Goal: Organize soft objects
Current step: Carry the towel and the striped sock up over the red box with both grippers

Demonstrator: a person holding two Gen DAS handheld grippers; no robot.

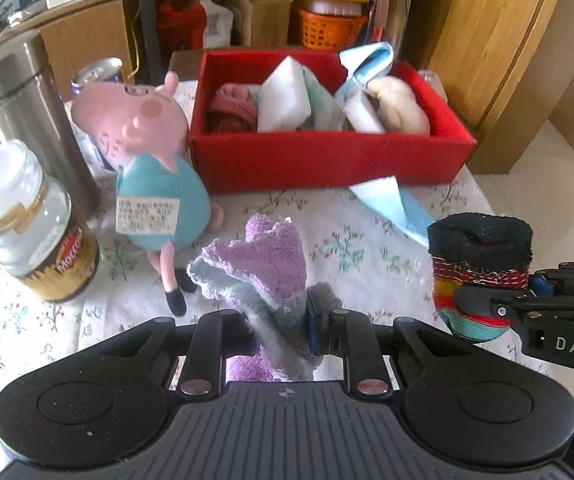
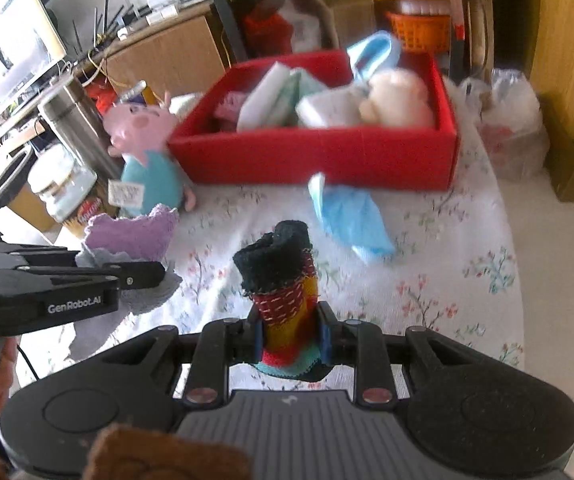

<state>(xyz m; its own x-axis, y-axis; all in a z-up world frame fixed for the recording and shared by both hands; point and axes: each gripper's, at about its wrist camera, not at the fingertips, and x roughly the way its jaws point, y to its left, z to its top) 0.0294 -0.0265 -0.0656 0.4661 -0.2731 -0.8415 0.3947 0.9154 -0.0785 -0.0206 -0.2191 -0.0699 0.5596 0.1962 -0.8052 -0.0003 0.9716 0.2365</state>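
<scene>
Cluttered room w/ wood cabinets behind; round worktop [image 1: 367, 256] under a floral cloth, red box [image 1: 327, 156] at its far side, already part-filled w/ soft items.

Left gripper [image 1: 287, 332]: clamped on purple-grey cloth [image 1: 263, 264], bunched, held clear above the worktop. Right gripper [image 2: 291, 340]: clamped on striped sock [image 2: 283, 280], also lifted off the surface. Both items sit near side of worktop, well short of the box.

Still loose on worktop: pig plush [image 1: 151, 168] just left of the box, blue mask [image 1: 391, 200] lying against the box's front wall. Hard items left of plush: steel flask [image 1: 35, 120], coffee jar [image 1: 35, 220].

Risks, judged:
- Cloth is gripped low w/ loose folds hanging below the jaws; trailing part could drag over the plush or catch the box's front wall on the way in.
- Left path runs close to jar and flask; a wide swing could knock either.
- Grippers are side by side; converging on the box together risks a clash.
- Box is crowded; a drop at the rim may spill out.

Orientation: sock's long axis runs about upright, black cuff up, striped toe end down at the jaws. Cloth's long axis also rises away from the jaws, frilled edge uppermost, tilted slightly toward the box.
</scene>
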